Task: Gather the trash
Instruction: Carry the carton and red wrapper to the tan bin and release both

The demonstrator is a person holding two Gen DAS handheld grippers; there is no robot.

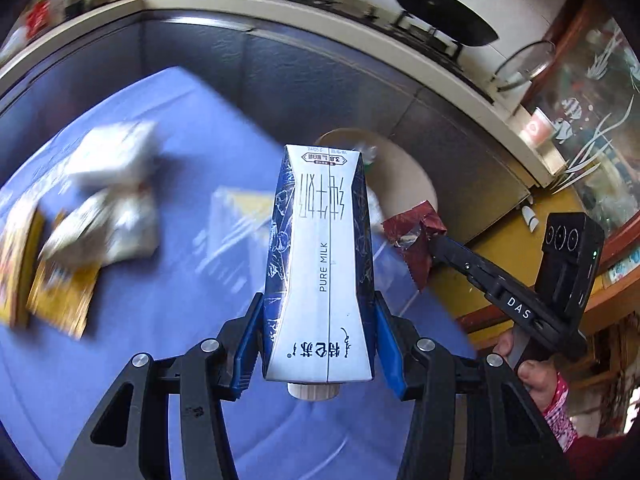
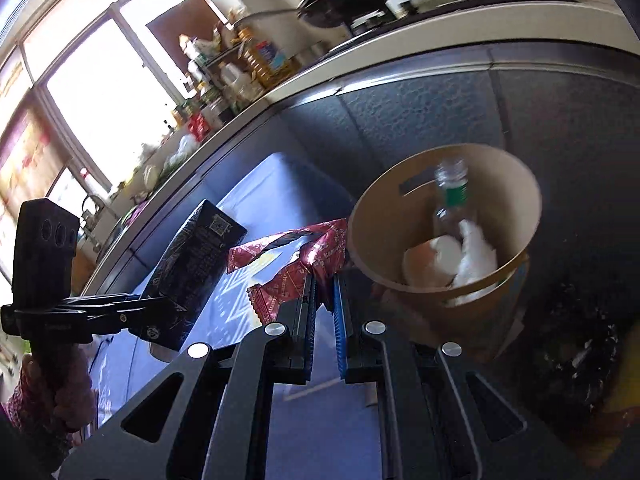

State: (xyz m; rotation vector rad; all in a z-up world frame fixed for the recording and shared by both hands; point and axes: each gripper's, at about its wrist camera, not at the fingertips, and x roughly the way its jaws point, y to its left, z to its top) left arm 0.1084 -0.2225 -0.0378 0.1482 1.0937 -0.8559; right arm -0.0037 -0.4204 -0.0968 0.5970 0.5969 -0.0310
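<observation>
1. Both tongs carry trash: left tongs [image 1: 320, 340] clamped on the milk carton [image 1: 322, 264], cap end toward me, so it rides steady.
2. Right tongs [image 2: 324, 300] pinched together on the red wrapper [image 2: 296, 264], gripped by one edge, the rest hanging loose.
3. Bin [image 2: 400, 216] sits just beyond the wrapper, already holding a bottle [image 2: 452, 196] and tissue; I judge both loads are headed there.
4. More litter [image 1: 108, 208] waits on the blue worktop [image 1: 180, 320].

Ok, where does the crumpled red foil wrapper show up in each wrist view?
Left wrist: crumpled red foil wrapper, right of centre, pinched by the right gripper.
Right wrist: wrapper at centre, just beyond the gripper.
Shared landmark: round tan paper bin beside it.
</observation>
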